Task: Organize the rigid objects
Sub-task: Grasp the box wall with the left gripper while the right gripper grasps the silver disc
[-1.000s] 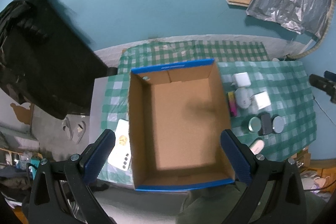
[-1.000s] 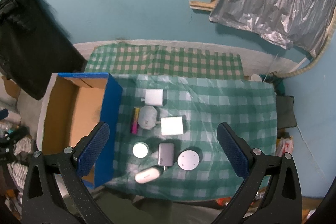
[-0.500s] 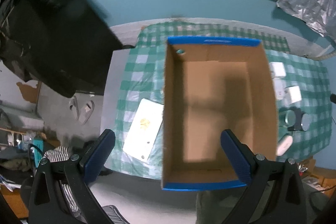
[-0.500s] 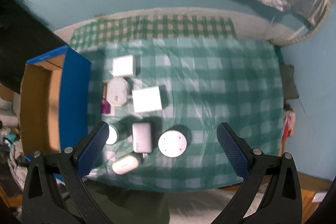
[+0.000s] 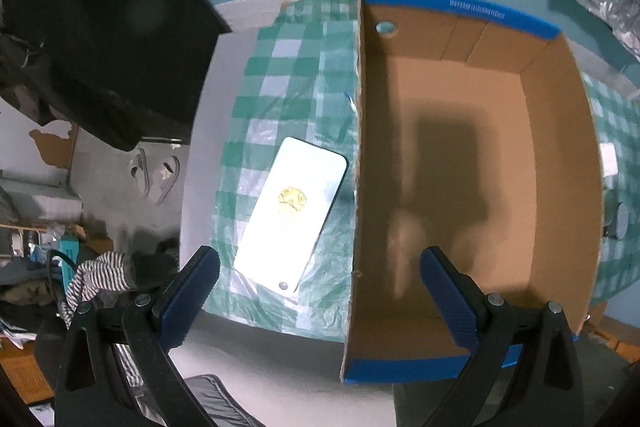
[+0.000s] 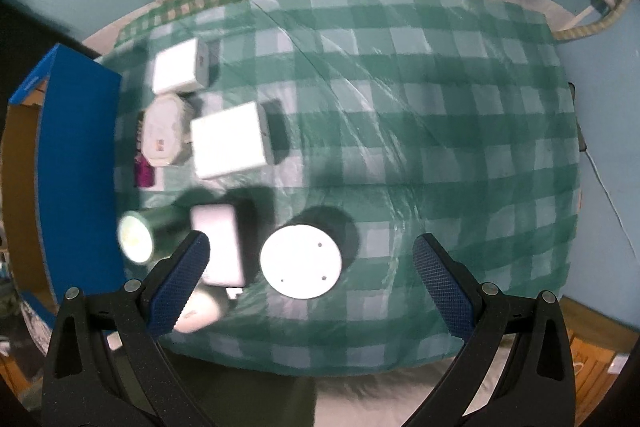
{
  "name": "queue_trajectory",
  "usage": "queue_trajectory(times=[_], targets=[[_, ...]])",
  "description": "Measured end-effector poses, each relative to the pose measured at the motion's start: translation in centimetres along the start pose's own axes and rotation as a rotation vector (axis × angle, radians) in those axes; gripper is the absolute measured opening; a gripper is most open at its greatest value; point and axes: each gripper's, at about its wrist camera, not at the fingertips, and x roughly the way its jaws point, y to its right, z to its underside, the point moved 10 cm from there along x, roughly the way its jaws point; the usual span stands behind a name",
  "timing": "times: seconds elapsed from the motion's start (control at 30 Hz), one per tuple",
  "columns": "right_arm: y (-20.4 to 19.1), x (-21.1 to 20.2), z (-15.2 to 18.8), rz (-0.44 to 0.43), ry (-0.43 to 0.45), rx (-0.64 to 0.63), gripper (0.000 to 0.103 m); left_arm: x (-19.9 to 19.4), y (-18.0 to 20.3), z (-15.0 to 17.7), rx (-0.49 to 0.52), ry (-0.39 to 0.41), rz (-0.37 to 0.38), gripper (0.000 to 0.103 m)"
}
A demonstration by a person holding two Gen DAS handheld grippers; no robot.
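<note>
An open cardboard box with blue edges [image 5: 460, 163] stands empty on the green checked cloth; its blue side also shows in the right wrist view [image 6: 76, 163]. A white phone [image 5: 292, 219] lies on the cloth left of the box. My left gripper [image 5: 320, 297] is open, above the phone's near end and the box's left wall. My right gripper [image 6: 310, 283] is open above a white round disc [image 6: 301, 261]. Beside the disc lie a white power bank [image 6: 219, 247], a green tin [image 6: 138, 237], a white oval case [image 6: 198, 311], two white chargers [image 6: 230, 141] [image 6: 180, 69] and a round plug [image 6: 162, 135].
A magenta item [image 6: 144, 173] lies between the plug and the box. The checked cloth [image 6: 440, 147] stretches to the right of the objects. A black bag [image 5: 92, 27] sits left of the table; sandals [image 5: 154, 175] and clothes lie on the floor below.
My left gripper has moved left and down, so the phone is now between its fingers' line. My right gripper has dropped closer to the cluster of objects, over the disc.
</note>
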Motion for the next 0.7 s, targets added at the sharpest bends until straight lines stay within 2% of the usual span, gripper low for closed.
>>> queue_trajectory(times=[0.1, 0.2, 0.43, 0.57, 0.7], targets=[[0.7, 1.1, 0.4, 0.006, -0.017, 0.001, 0.101, 1.3, 0.2, 0.5, 0.005, -0.021, 0.002, 0.089], [0.9, 2.3, 0.9, 0.017, -0.042, -0.014, 0.099, 2.4, 0.3, 1.1, 0.000, -0.056, 0.004, 0.088], [0.8, 4.5, 1.4, 0.030, -0.079, -0.027, 0.099, 3.4, 1.0, 1.6, -0.011, -0.071, 0.032, 0.085], [0.4, 5.3, 1.3, 0.026, -0.085, -0.042, 0.099, 4.0, 1.2, 1.6, -0.011, -0.083, 0.039, 0.076], [0.1, 6.3, 1.4, 0.043, -0.093, -0.062, 0.093, 4.3, 1.5, 1.9, -0.013, -0.096, 0.051, 0.064]])
